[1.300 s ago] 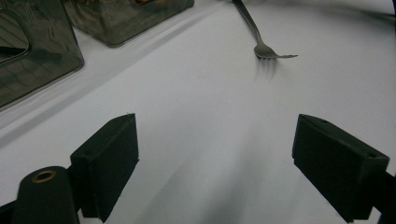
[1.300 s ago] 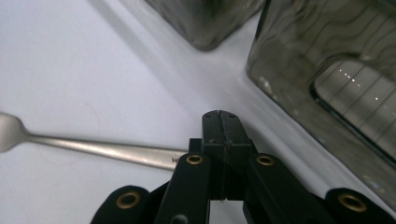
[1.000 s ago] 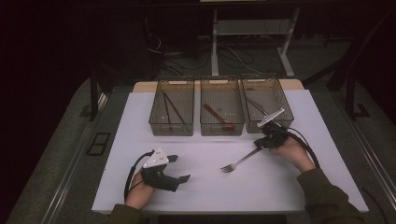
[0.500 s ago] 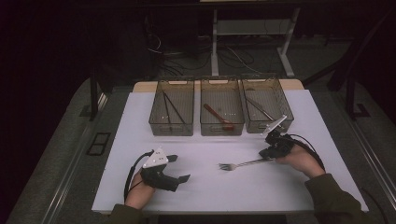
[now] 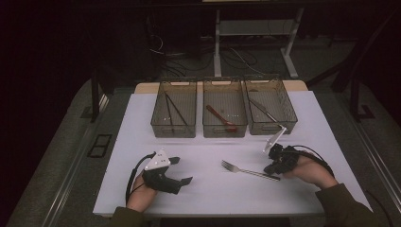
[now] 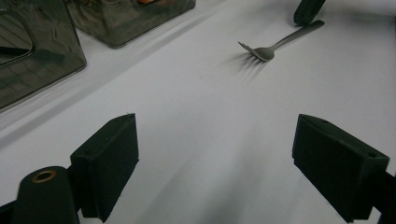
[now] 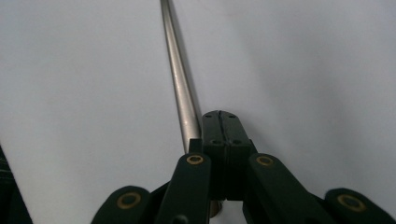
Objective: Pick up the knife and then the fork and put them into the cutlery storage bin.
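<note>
A person's right hand point(image 5: 309, 171) lies low on the white tabletop point(image 5: 213, 198), its right tongs point(image 5: 273, 166) pressed shut at the handle end of a steel fork point(image 5: 249, 171); the right gripper view shows the handle running alongside the closed jaws, so whether they pinch it cannot be told. The fork lies flat, tines toward the table's middle, well short of three clear bins point(image 5: 224, 114) lined up along the far edge. The left tongs point(image 5: 180, 171), spread wide and holding nothing, rest near the front edge, with bare surface between them and the fork. Dark floor and cables lie beyond.
</note>
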`<action>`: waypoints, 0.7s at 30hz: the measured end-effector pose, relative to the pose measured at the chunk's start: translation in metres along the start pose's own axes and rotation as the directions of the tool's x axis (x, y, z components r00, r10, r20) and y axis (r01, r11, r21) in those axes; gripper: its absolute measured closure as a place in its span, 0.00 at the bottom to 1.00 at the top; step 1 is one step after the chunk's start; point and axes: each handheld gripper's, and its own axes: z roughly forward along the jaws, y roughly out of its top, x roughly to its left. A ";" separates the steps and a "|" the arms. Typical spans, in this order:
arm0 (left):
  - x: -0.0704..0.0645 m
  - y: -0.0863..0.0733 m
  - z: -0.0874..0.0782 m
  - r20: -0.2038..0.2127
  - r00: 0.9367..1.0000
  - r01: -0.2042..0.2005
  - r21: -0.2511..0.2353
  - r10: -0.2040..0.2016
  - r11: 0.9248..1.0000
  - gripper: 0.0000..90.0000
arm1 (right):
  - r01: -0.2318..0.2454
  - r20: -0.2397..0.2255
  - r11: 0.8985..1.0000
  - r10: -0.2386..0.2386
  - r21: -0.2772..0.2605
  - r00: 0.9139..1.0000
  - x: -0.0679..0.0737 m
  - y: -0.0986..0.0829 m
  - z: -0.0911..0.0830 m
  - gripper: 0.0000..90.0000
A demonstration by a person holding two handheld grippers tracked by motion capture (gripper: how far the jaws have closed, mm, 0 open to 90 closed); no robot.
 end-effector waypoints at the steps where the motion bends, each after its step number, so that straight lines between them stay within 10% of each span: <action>1: 0.000 0.000 0.000 0.000 1.000 -0.001 0.002 0.001 1.000 0.15 | 0.005 -0.012 1.000 -0.005 -0.011 1.000 0.000 0.001 -0.002 0.94; 7: 0.000 0.000 0.001 -0.001 1.000 0.001 0.008 -0.001 1.000 0.15 | 0.100 -0.014 0.995 -0.101 -0.017 0.995 0.012 0.025 -0.004 0.83; 21: 0.000 0.000 0.001 0.000 1.000 0.001 0.005 -0.001 1.000 0.15 | 0.212 0.016 0.954 -0.220 0.210 0.975 0.032 0.067 0.023 0.87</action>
